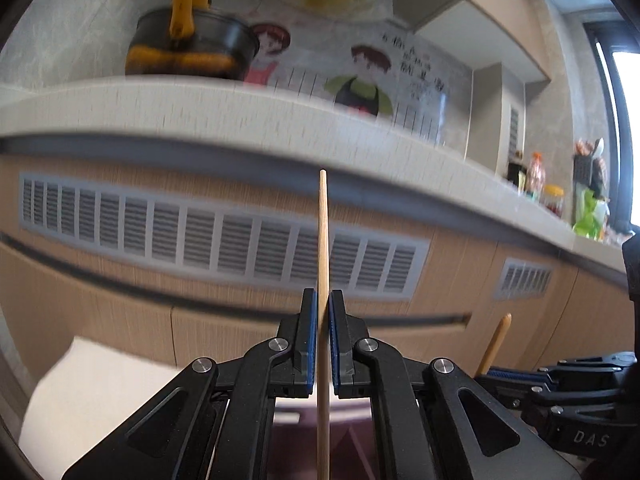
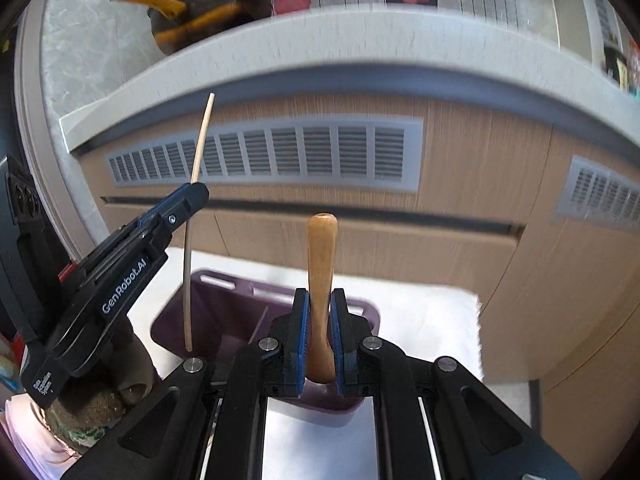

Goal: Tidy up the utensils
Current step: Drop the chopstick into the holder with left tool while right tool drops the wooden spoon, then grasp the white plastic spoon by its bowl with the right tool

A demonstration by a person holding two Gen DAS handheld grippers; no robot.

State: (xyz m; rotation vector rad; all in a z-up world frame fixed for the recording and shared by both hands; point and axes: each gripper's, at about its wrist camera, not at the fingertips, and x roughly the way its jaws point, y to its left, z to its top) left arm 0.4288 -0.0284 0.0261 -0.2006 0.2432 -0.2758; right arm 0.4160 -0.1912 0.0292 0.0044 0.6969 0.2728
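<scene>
Right above the purple bin [image 2: 176, 320] I've got both tools upright: left gripper [image 2: 196, 192] clamped on a chopstick [image 2: 188, 280], right gripper [image 2: 320, 320] clamped on a wooden handle [image 2: 321, 248]. The chopstick's lower tip is closest, just over the bin's left edge, so I'd say left goes first.

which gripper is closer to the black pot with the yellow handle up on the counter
Left, judging by the right wrist view. The left gripper, shut on a chopstick, sits left below the pot. The right gripper, shut on a wooden handle, is further right.
</scene>
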